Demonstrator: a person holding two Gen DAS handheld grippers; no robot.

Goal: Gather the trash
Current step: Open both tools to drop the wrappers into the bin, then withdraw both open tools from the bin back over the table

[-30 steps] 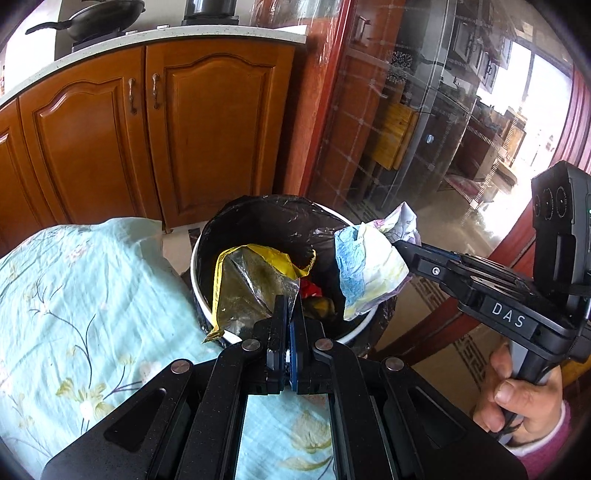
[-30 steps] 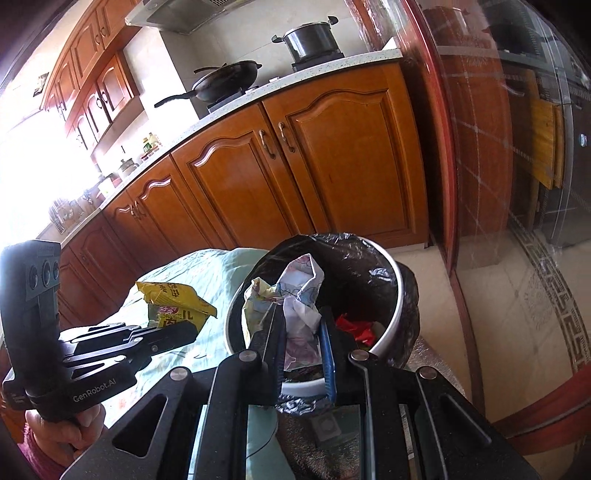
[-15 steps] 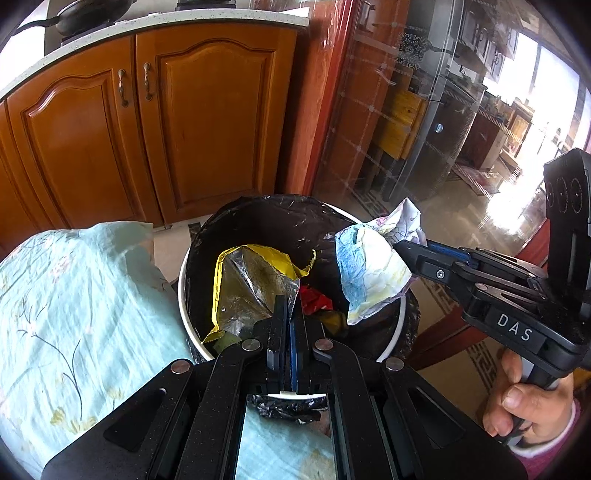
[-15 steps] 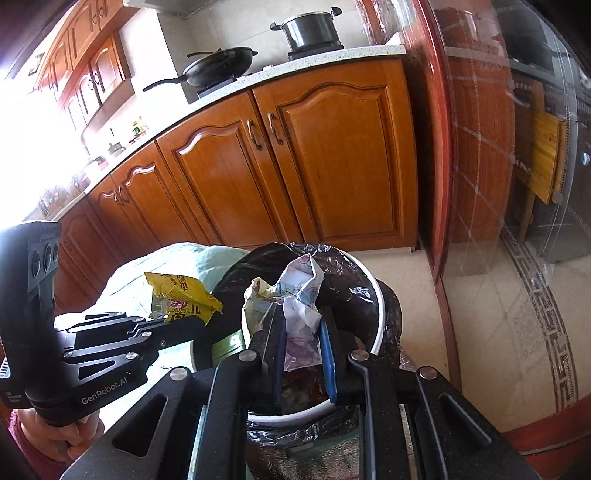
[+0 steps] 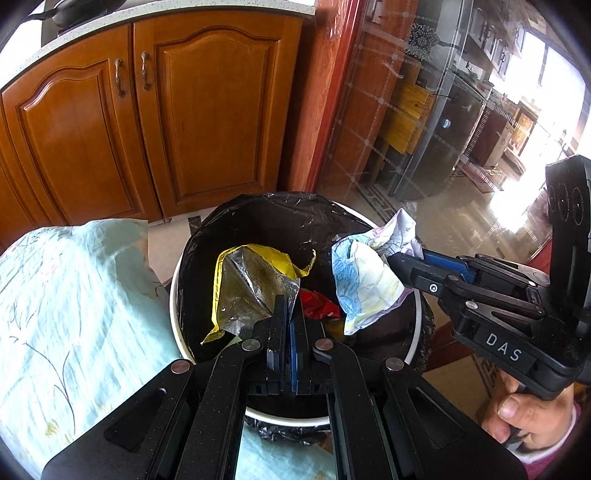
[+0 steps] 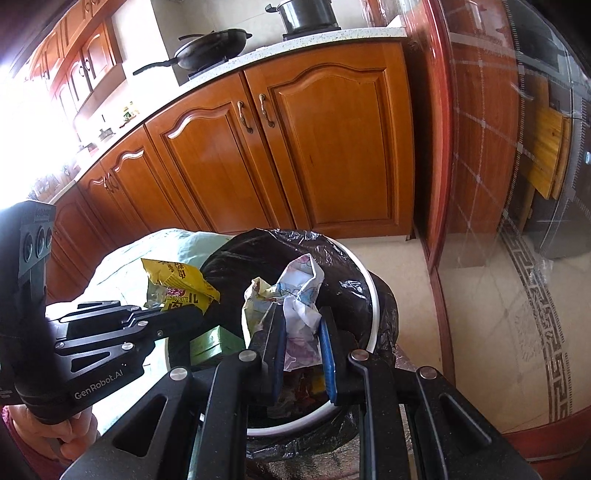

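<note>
The left gripper (image 5: 286,306) covers the yellow wrapper's (image 5: 251,284) lower edge. Trash under the crumpled paper (image 6: 295,306) in the bin (image 6: 373,295) is mostly hidden. The pan (image 5: 85,7) is cut off at the top edge. Small items on the counter (image 6: 110,129) blur into window glare.

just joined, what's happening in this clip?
A person is binning trash with two handheld grippers. The left gripper is shut on a yellow snack bag, and the right gripper is shut on a crumpled paper wad. Both pieces hang over the open, black-lined trash bin, not yet dropped. Some red and other trash already lies inside. A floral cloth sits beside the bin.
</note>
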